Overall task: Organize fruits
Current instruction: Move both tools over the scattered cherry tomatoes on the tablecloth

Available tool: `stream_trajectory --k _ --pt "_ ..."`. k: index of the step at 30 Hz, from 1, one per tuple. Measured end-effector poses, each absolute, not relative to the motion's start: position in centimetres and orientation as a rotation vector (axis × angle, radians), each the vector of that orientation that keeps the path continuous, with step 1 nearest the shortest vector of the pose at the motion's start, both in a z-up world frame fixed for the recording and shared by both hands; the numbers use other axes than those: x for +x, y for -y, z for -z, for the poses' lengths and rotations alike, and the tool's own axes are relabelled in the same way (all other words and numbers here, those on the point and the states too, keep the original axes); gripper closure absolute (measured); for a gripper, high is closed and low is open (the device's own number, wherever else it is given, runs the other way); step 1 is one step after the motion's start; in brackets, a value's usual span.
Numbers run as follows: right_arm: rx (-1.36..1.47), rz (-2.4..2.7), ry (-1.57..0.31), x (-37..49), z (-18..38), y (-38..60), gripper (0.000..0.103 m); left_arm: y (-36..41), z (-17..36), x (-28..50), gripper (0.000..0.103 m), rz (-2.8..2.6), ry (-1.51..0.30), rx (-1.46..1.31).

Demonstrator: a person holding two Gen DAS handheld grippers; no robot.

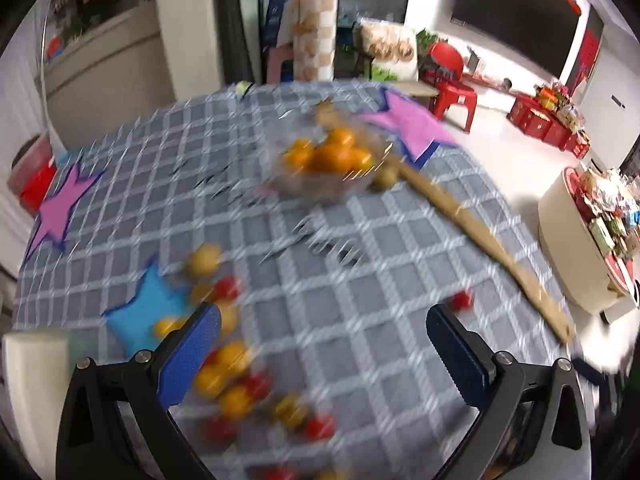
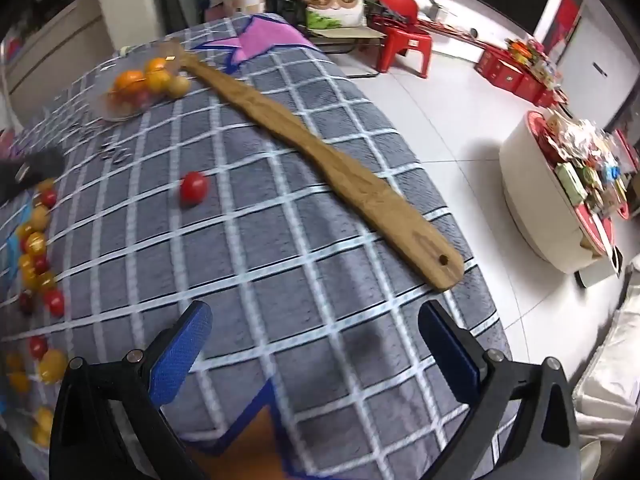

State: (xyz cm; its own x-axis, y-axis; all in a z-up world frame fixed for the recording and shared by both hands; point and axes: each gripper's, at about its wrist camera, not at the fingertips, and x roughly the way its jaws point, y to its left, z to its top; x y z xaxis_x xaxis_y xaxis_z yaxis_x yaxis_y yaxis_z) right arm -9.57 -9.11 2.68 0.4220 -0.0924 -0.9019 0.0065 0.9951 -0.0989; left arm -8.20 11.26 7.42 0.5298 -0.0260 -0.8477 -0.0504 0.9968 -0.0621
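A clear glass bowl with oranges stands mid-table; the left wrist view is motion-blurred. It also shows in the right wrist view at far left. Several small yellow and red fruits lie scattered near the left fingers. My left gripper is open and empty above the cloth. My right gripper is open and empty over the table's near right edge. A lone red tomato lies ahead of it. More small fruits lie at the left.
A long wooden paddle lies diagonally across the grey checked tablecloth. Pink star mats and a blue star mat lie on it. The table edge drops to a white floor on the right, with a red stool.
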Motion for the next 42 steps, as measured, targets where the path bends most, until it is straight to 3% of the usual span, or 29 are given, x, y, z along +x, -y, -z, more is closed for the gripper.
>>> stream_trajectory --k 14,42 --pt "-0.050 -0.118 -1.250 -11.4 -4.0 0.8 0.000 -19.2 -2.7 -19.0 0.000 -0.128 -1.229 -0.077" --pt "-0.060 -0.188 -1.324 -11.1 -3.1 -2.4 0.000 -20.0 -2.5 -18.0 0.000 -0.093 -1.256 -0.058"
